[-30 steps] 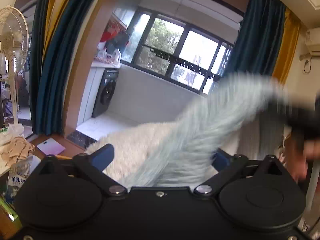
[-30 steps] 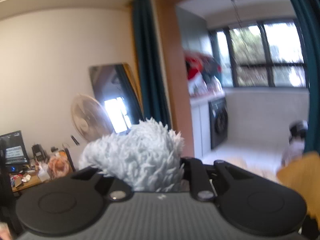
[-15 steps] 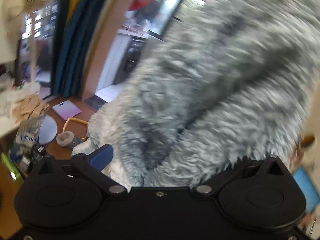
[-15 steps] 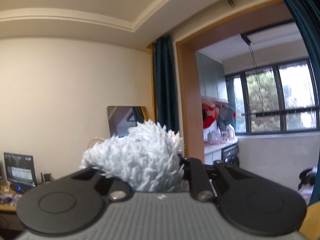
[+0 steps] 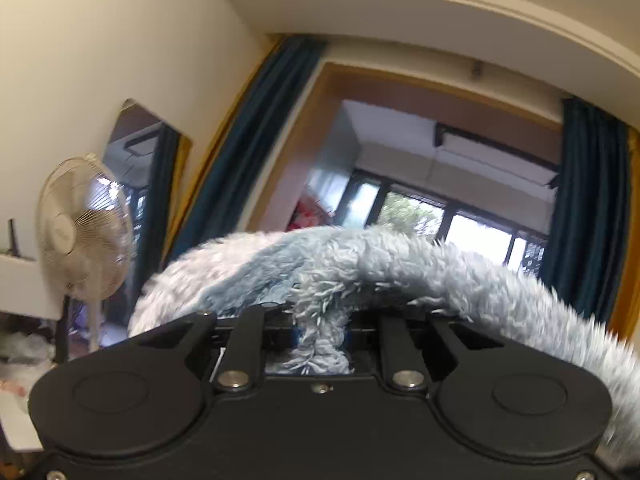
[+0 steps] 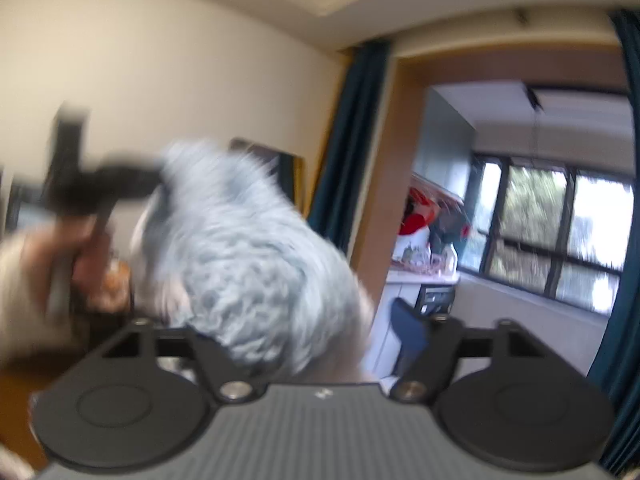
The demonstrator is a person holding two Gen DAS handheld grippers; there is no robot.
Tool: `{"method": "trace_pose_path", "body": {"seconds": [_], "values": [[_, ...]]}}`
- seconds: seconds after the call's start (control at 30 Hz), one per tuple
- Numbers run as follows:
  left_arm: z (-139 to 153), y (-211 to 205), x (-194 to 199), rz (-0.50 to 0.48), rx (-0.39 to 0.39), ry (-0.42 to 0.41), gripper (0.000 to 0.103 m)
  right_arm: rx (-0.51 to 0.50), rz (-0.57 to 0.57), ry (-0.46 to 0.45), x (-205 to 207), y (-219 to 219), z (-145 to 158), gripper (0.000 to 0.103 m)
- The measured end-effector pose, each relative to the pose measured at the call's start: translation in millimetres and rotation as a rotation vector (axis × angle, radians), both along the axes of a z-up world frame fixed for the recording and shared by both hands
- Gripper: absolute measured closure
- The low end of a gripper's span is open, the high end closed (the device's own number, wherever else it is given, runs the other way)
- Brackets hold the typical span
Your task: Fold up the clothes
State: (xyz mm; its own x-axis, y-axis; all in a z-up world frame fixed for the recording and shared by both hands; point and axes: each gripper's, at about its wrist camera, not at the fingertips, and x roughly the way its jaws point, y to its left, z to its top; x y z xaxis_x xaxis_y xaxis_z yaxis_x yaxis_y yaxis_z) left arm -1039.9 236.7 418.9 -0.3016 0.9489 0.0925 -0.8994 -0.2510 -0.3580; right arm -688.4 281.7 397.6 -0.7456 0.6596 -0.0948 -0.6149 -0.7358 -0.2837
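Garment: a shaggy pale blue-grey fleece (image 5: pixel 360 272), long-piled and bunched, held up in the air; in the right wrist view it (image 6: pixel 248 264) is blurred.
Left gripper (image 5: pixel 320 332): jaws closing, pinched on a fold of the fleece, which arches over the fingers and trails off to the right.
Right gripper (image 6: pixel 308 332): jaws opening and wide apart; the fleece lies between them without being pressed.
Hand (image 6: pixel 60 264): blurred, grips the handle of the left gripper at the left edge.
Open room: ceiling and wall above; a standing fan (image 5: pixel 84 236) and dark curtains (image 5: pixel 248 160) stand well behind.
Containers: cannot tell.
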Motion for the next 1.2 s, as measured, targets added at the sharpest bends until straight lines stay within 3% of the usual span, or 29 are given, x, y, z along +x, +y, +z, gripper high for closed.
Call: {"method": "trace_pose_path", "body": {"seconds": [0.07, 0.23, 0.3, 0.43, 0.67, 0.77, 0.83, 0.97, 1.1, 1.2], "values": [[4, -4, 14, -0.005, 0.009, 0.027, 0.087, 0.030, 0.013, -0.056, -1, -6, -20, 0.013], [12, -10, 38, -0.027, 0.031, 0.095, 0.087, -0.008, 0.037, -0.112, -5, 0, -62, 0.012], [19, -14, 46, -0.023, 0.037, 0.128, 0.087, -0.037, 0.059, -0.068, 0, 7, -65, 0.013], [26, -21, 41, -0.005, 0.041, 0.116, 0.087, -0.140, 0.148, 0.164, 37, 15, -45, 0.012], [17, -34, 26, 0.116, -0.002, 0.095, 0.087, -0.147, 0.182, 0.362, 84, 29, -30, 0.009], [4, -39, 22, 0.146, -0.033, 0.098, 0.087, -0.128, 0.103, 0.245, 79, 41, -42, 0.009], [-3, -44, 22, 0.161, -0.046, 0.102, 0.087, -0.088, 0.061, 0.084, 61, 47, -60, 0.009], [-7, -52, 24, 0.182, -0.053, 0.090, 0.087, -0.085, 0.086, -0.124, 13, 64, -94, 0.009], [-4, -63, 31, 0.195, -0.035, 0.097, 0.087, -0.068, 0.132, -0.233, -30, 84, -114, 0.008], [0, -72, 41, 0.199, -0.016, 0.130, 0.087, -0.093, 0.164, -0.250, -55, 102, -118, 0.007]]}}
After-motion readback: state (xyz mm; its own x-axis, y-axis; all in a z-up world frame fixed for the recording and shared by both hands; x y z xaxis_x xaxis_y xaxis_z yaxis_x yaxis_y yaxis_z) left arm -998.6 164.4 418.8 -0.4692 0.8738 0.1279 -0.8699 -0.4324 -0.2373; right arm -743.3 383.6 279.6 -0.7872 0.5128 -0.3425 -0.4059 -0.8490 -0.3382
